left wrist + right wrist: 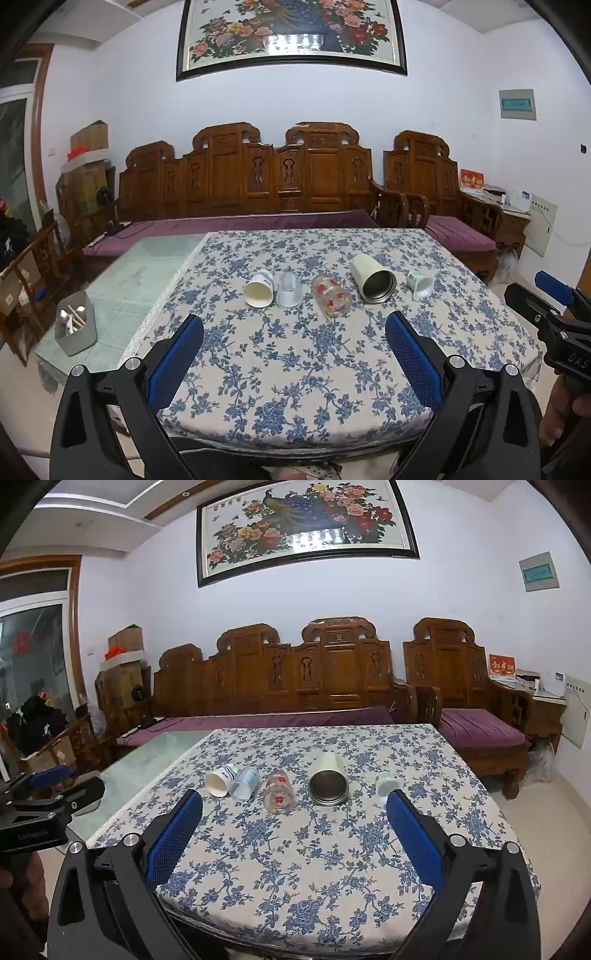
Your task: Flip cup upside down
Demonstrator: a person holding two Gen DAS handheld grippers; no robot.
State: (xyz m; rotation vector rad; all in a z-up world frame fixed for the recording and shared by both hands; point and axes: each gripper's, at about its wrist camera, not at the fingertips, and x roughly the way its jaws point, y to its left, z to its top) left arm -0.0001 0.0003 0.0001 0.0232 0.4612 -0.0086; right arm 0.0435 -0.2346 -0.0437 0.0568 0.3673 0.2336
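Several cups lie on their sides in a row on the floral tablecloth [295, 369], mouths toward me: a white paper cup [259, 288] [219, 781], a clear plastic cup [289, 290] [243, 783], a glass with red print [331, 297] [279, 791], a cream steel-lined tumbler [372, 278] [328, 780], and a small white-green cup [421, 283] [388, 783]. My left gripper [294, 326] is open and empty, short of the row. My right gripper [294, 805] is open and empty, also short of the row.
A grey box of utensils [75, 326] stands on the bare glass tabletop [147, 266] at left. A carved wooden sofa with purple cushions [258, 221] is behind the table. The other gripper shows at the frame edge in each view [554, 317] [44, 801].
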